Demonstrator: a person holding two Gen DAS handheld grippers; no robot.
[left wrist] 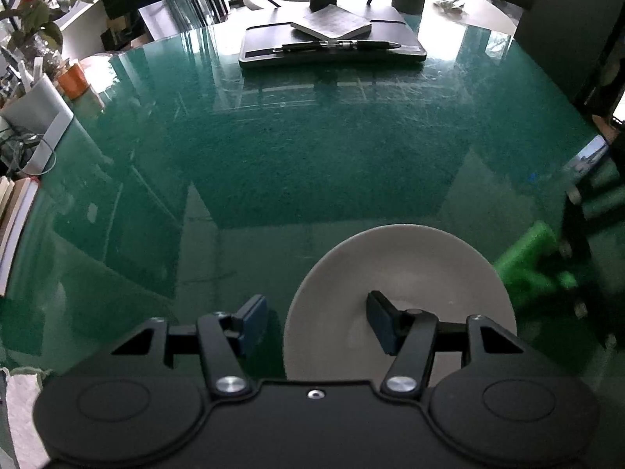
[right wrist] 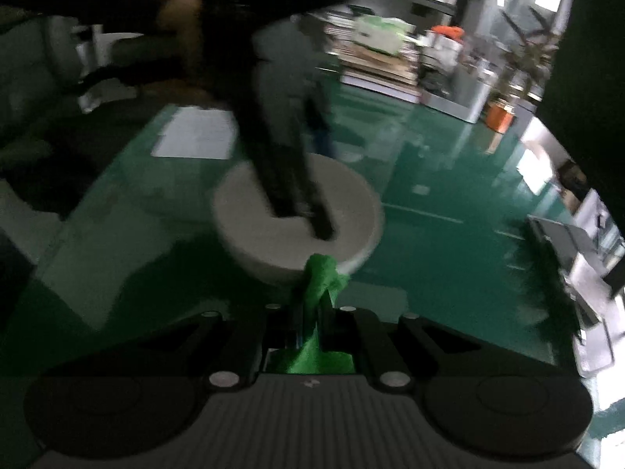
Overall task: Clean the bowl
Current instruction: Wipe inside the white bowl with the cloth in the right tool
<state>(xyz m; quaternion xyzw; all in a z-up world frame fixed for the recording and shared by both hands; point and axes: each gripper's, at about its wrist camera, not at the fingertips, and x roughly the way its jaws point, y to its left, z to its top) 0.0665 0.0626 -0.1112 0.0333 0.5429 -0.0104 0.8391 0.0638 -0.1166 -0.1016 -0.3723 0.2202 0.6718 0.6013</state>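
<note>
A pale grey bowl [left wrist: 398, 273] stands on the green glass table. My left gripper [left wrist: 316, 320] is open and straddles the bowl's left rim: one finger [left wrist: 383, 324] is inside the bowl, the other [left wrist: 252, 322] outside on the left. In the blurred right wrist view the same bowl [right wrist: 250, 203] lies ahead, with the left gripper's finger [right wrist: 308, 211] reaching into it. My right gripper [right wrist: 314, 312] is shut on a green cloth [right wrist: 322, 273], whose tip is at the bowl's near rim. The cloth also shows at the right of the left wrist view [left wrist: 531, 265].
A black tray with a notebook and pen [left wrist: 332, 45] lies at the table's far side. Books and a grey box [left wrist: 35, 125] line the left edge, with an orange pot [left wrist: 72, 80]. A white towel [left wrist: 19, 410] lies at the near left.
</note>
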